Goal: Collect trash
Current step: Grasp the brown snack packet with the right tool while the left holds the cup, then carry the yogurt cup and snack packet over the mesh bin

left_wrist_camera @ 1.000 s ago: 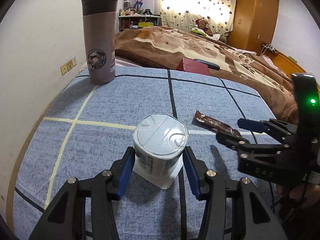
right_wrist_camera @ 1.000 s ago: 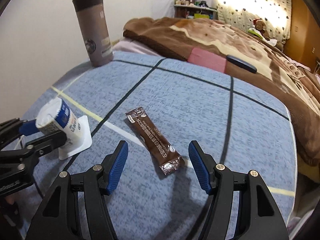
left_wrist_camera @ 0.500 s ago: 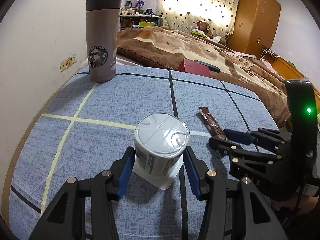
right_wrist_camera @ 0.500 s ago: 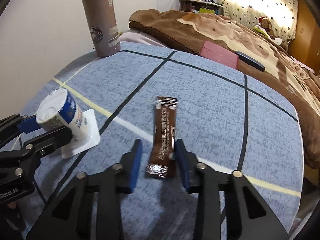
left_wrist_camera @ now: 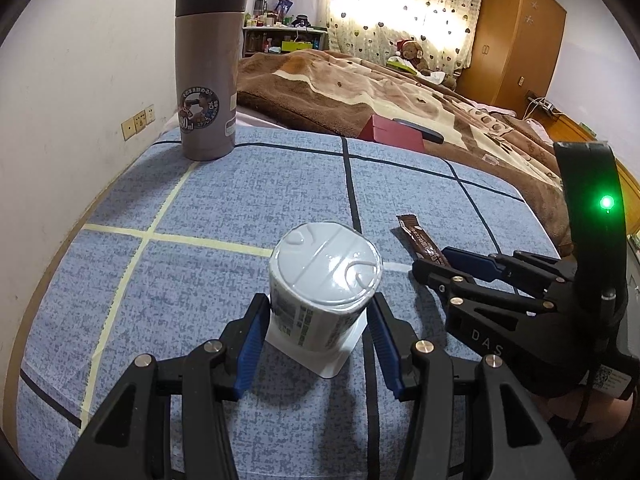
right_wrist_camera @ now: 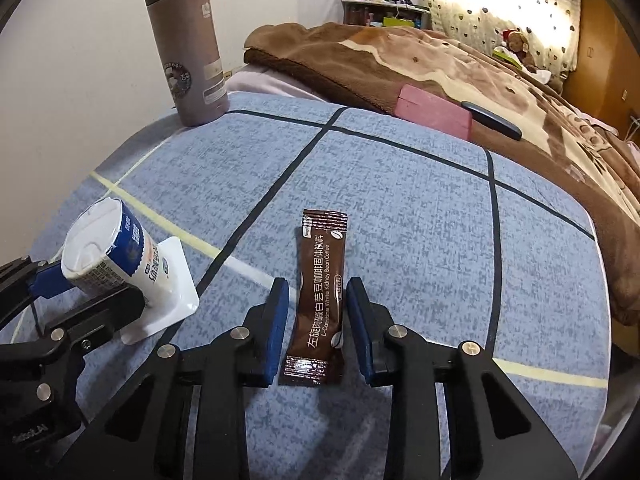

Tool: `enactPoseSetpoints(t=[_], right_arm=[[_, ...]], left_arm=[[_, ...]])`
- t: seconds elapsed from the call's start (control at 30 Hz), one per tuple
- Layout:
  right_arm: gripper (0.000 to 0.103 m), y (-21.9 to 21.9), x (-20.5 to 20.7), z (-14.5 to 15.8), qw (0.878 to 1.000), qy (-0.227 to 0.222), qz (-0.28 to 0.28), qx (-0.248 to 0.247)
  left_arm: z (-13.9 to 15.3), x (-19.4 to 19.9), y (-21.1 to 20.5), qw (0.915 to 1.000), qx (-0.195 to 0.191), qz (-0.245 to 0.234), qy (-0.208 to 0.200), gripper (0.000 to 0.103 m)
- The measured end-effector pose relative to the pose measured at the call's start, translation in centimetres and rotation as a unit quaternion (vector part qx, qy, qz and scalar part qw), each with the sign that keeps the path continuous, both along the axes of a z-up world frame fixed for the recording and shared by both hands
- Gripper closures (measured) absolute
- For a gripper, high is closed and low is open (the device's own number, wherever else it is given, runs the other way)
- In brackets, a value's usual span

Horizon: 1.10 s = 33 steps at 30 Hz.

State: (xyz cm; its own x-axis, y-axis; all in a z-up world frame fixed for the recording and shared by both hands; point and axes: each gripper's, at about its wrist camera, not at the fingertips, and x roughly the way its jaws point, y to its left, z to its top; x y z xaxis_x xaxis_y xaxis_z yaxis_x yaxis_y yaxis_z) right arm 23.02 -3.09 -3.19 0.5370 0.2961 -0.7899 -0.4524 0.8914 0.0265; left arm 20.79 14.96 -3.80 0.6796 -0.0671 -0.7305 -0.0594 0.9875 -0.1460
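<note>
A white yogurt cup (left_wrist_camera: 324,276) with a blue label stands tilted on the blue checked cloth (left_wrist_camera: 260,184), its peeled lid flap lying flat under it. My left gripper (left_wrist_camera: 318,308) is shut on the cup's sides; the right wrist view shows the same cup (right_wrist_camera: 108,256) in those fingers at the left edge. A brown coffee sachet (right_wrist_camera: 320,292) lies flat and lengthwise between the pads of my right gripper (right_wrist_camera: 318,292). Its jaws are closing, with a thin gap still showing on each side of the sachet. From the left wrist view, the right gripper (left_wrist_camera: 436,264) covers the near end of the sachet (left_wrist_camera: 416,236).
A tall grey thermos (left_wrist_camera: 208,80) stands at the cloth's far left corner near the wall. Beyond the far edge lie a brown blanket (left_wrist_camera: 340,88), a red box (left_wrist_camera: 392,134) and a dark flat device (right_wrist_camera: 492,120). The cloth drops off at the right.
The right gripper's jaws have narrowed from wide apart to just beside the sachet, which now lies straight between them instead of slanted. The left gripper and cup have kept still.
</note>
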Motion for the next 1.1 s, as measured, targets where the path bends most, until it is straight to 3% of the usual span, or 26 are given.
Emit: enactPoseSetpoints(t=[0.03, 0.23, 0.77, 1.1], right_arm=[[0.08, 0.0, 0.0, 0.0, 1.0, -0.001, -0.003, -0.001], [0.082, -0.5, 0.0, 0.1, 1.0, 0.003, -0.018, 0.011], [0.083, -2.5, -1.8, 1.5, 0.998, -0.007, -0.038, 0.056], [0.083, -6.3, -4.8, 4.1, 0.992, -0.031, -0.072, 0.1]], left_arm=[[0.0, 0.0, 0.0, 1.0, -0.001, 0.0, 0.0, 0.05], [0.1, -0.1, -0.2, 1.0, 0.009, 0.0, -0.002, 0.051], [1.8, -2.1, -1.4, 0.9996, 0.018, -0.006, -0.023, 0.051], [4.0, -4.2, -4.6, 0.998, 0.016, -0.039, -0.046, 0.051]])
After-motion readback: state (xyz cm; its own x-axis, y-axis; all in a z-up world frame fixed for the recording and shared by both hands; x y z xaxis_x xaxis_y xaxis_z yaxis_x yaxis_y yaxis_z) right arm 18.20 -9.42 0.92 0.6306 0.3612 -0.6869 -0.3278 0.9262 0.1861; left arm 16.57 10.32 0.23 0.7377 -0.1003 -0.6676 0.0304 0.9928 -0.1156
